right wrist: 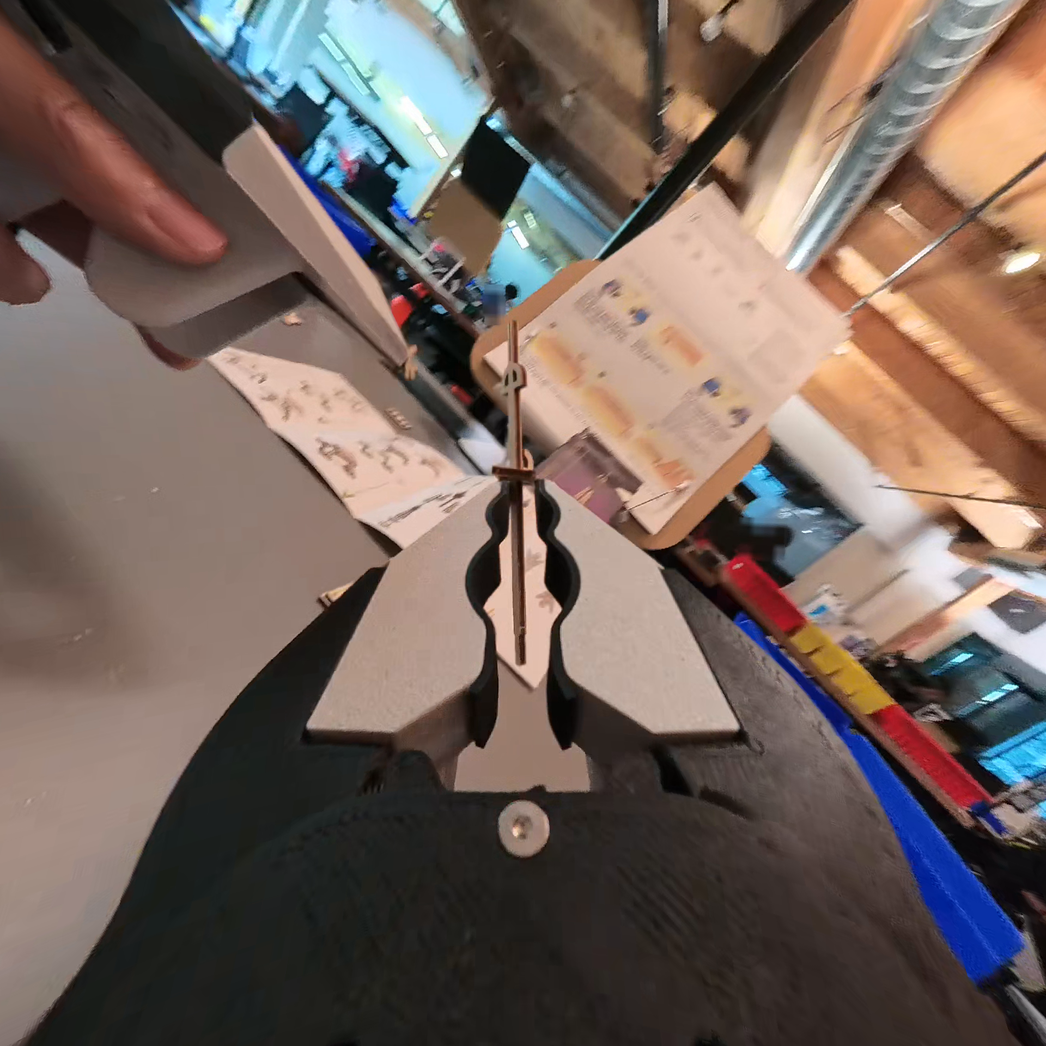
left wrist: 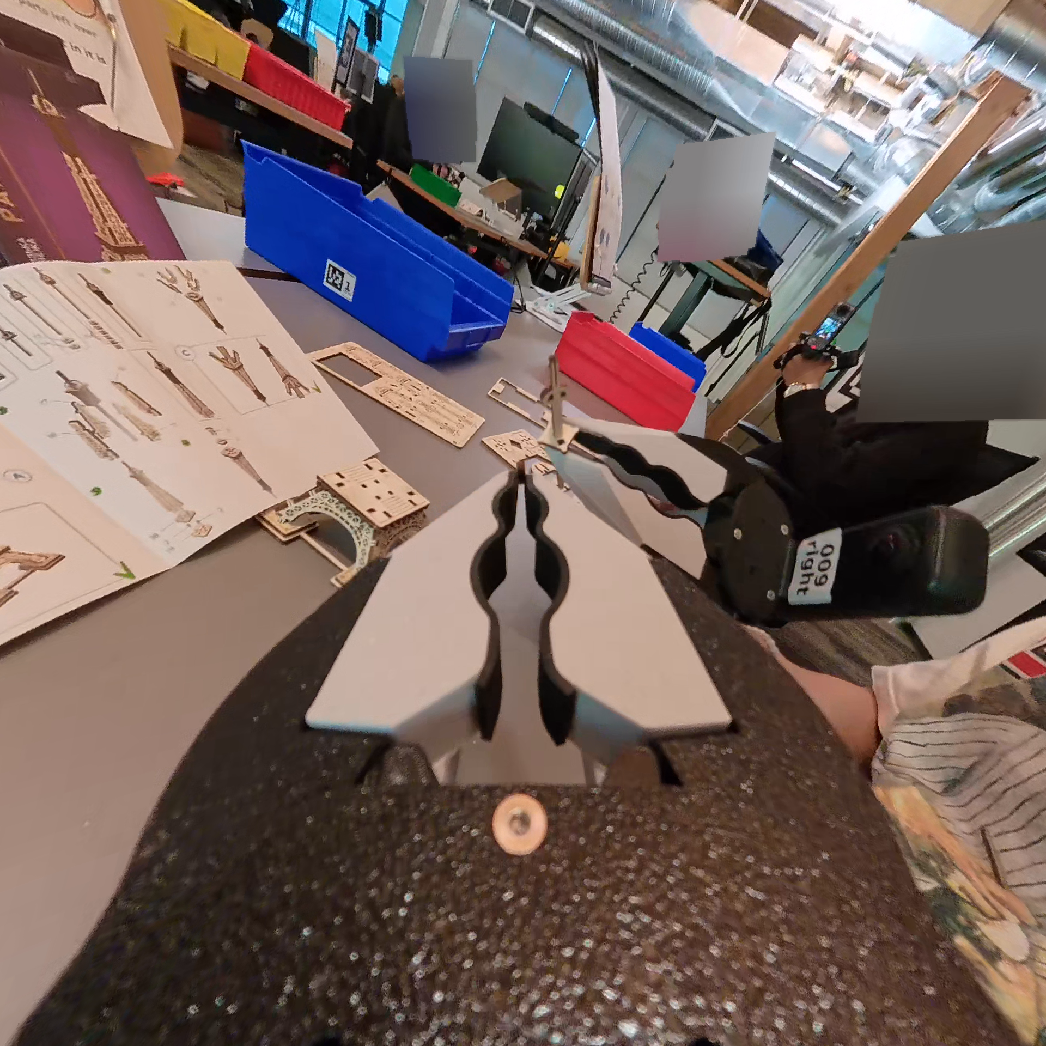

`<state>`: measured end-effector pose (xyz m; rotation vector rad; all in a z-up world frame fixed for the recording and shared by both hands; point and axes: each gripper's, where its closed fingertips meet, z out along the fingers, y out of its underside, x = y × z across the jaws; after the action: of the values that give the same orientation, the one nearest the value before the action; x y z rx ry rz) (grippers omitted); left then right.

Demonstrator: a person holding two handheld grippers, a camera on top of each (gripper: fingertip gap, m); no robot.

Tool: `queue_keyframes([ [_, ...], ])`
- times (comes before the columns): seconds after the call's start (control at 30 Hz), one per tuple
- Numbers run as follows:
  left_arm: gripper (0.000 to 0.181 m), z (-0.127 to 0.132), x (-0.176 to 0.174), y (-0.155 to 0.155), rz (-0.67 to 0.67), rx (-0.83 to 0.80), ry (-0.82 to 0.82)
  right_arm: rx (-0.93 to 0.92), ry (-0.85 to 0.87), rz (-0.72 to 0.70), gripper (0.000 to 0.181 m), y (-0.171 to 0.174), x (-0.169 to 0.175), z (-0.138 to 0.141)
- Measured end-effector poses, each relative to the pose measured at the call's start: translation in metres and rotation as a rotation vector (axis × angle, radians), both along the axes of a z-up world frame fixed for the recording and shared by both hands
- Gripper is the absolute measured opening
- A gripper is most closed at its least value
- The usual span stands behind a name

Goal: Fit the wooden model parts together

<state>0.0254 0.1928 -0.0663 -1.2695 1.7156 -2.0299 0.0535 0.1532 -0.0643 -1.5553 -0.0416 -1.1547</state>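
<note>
- Right gripper point(right wrist: 514, 481): narrow, tips pinched on the spire point(right wrist: 514, 430), a thin wooden rod with a small crosspiece near the top and a flat collar at the tips.
- Spire's long axis runs along the right gripper's own axis; its pointed end sticks out past the tips, its butt end lies back in the gap between the fingers.
- In the left wrist view the spire point(left wrist: 556, 404) stands close to upright, point up, well above the table point(left wrist: 170, 651).
- Left gripper point(left wrist: 521, 474): tips nearly together; a tiny dark bit may sit between them, too small to tell.
- Left gripper's tips sit just beside and below the spire's lower end, to its left; the right gripper point(left wrist: 557, 444) crosses in from the spire's right.
- Tower base point(left wrist: 362, 509), arches and flat top deck, rests on the table below and left of the spire, partly under the instruction sheet point(left wrist: 141, 396).
- Judgement: the next move turns on keeping the spire vertical while its butt end meets a mating part; the left gripper is the nearer helper.
</note>
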Motion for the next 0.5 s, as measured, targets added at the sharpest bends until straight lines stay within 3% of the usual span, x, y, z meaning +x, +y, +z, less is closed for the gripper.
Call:
queue_keyframes([
  [0.17, 0.000, 0.011, -0.004, -0.020, -0.007, 0.010, -0.006, 0.107, -0.072, -0.040, 0.006, -0.004, -0.007, 0.015],
  [0.5, 0.000, 0.019, 0.001, -0.042, 0.018, 0.032, 0.016, 0.123, -0.162, -0.110, 0.006, -0.009, -0.007, 0.018],
])
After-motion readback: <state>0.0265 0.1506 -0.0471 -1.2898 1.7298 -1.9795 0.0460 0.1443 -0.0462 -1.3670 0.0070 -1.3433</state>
